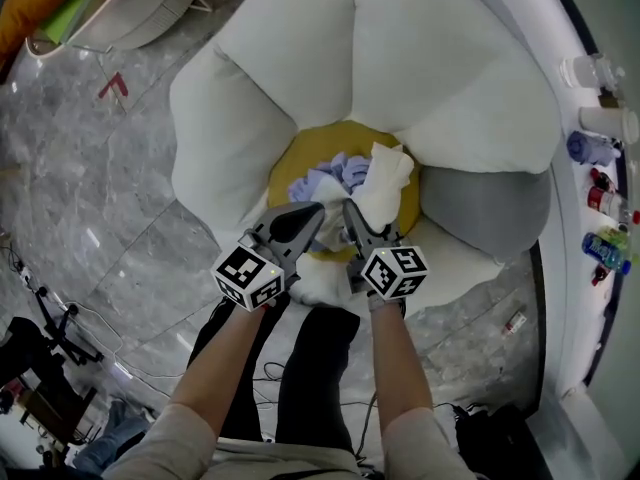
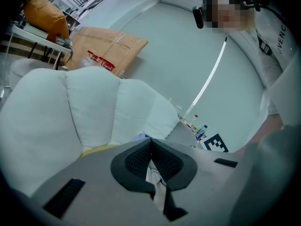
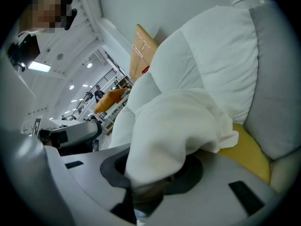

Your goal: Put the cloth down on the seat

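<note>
A white cloth hangs between my two grippers just above the yellow seat of a flower-shaped chair. Its upper fold lies over the seat and a lower part droops toward the chair's front. My left gripper is shut on a thin edge of the cloth. My right gripper is shut on a thick bunch of it, which drapes over the jaws and hides the fingertips. A lavender cloth lies crumpled on the seat behind them.
White petal cushions ring the seat, with one grey petal at the right. A white basket stands at the back left on the marble floor. Bottles line a curved shelf on the right. Cables lie at the lower left.
</note>
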Tool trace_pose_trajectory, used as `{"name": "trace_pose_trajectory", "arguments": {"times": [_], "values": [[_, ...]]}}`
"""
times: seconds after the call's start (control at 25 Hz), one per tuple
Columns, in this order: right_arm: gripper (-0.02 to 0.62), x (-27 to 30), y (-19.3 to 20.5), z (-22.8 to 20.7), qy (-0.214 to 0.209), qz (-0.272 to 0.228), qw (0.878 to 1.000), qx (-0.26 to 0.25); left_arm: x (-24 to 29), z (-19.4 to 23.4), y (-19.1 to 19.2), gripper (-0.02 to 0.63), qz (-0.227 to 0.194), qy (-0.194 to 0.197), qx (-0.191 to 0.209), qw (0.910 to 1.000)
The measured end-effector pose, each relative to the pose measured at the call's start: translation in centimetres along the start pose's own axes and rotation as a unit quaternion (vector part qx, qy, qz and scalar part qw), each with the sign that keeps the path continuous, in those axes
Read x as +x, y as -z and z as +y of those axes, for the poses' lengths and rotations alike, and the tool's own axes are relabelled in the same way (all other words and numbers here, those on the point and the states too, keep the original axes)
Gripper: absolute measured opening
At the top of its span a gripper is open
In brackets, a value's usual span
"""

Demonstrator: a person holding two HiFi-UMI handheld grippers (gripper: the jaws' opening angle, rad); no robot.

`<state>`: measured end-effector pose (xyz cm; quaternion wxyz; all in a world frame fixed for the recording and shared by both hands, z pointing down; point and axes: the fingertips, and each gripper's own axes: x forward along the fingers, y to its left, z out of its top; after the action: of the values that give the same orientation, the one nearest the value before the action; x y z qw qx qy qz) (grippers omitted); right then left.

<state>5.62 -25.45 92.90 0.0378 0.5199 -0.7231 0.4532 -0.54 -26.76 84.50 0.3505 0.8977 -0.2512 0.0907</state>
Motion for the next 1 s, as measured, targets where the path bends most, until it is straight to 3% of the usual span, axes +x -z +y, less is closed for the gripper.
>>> {"name": "trace_pose_trajectory", "arguments": {"times": [0.56,1.0], "values": [[0.132,1.9,2.3,-1.6,-0.009,0.0,1.0,0.001,0.0,3.7,3.6,0.014,0.0,-0.028,-0.007,0.9996],[0.138,3.0,3.6,-2.2,-0.007,0.001,1.0,0.004,-0.7,3.8,5.9,0.014,0.007,-0.033,-0.008,0.9994]]}}
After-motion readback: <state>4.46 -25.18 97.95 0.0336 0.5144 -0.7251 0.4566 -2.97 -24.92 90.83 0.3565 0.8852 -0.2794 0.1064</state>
